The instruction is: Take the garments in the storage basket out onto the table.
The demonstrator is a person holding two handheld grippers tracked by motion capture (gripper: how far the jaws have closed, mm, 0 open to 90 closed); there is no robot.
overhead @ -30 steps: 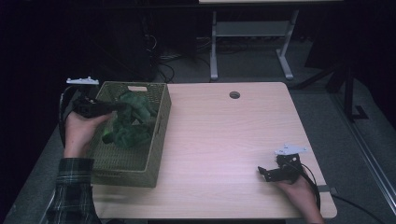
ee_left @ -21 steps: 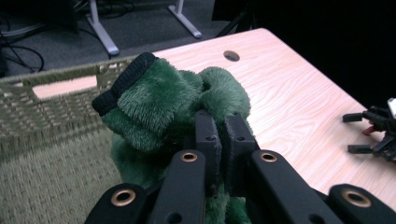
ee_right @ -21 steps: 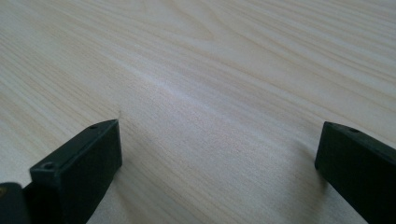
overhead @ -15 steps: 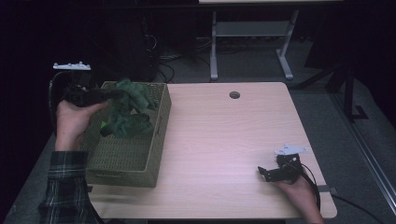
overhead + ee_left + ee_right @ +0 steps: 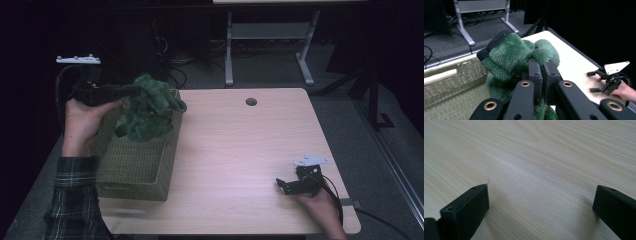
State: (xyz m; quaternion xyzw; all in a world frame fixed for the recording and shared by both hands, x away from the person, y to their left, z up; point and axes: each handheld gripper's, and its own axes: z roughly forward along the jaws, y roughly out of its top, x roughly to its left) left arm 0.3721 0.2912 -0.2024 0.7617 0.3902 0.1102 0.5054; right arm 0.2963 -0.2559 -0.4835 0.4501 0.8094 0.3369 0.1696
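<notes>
Nearest the person, at the front right corner of the desk (image 5: 240, 165), the right gripper (image 5: 283, 184) rests low on the wood in the right hand (image 5: 320, 207). Its jaws stand wide apart with bare wood grain between them, as the right gripper view confirms; nothing is held. The grey three-cornered plate sits on top of it and a cable trails off toward the desk edge.

At the left side of the desk stands a woven basket (image 5: 131, 165), olive-tan, its long axis running away from the person. Its near portion shows an open woven floor.

Above the far half of the basket, the left gripper (image 5: 136, 90) is raised clear of the rim, held level in the left hand (image 5: 82, 122), sleeve in dark plaid. Its jaws are drawn narrow and clamped on a green plush garment (image 5: 150, 107). In the left gripper view the garment (image 5: 520, 53) bunches around the jaw tips, with a dark ribbed cuff (image 5: 493, 45) at its upper edge. The cloth hangs from the gripper, its lower folds reaching down to the basket opening; whether they touch the basket cannot be told.

Beyond, a round cable hole (image 5: 251, 101) sits near the far desk edge.
</notes>
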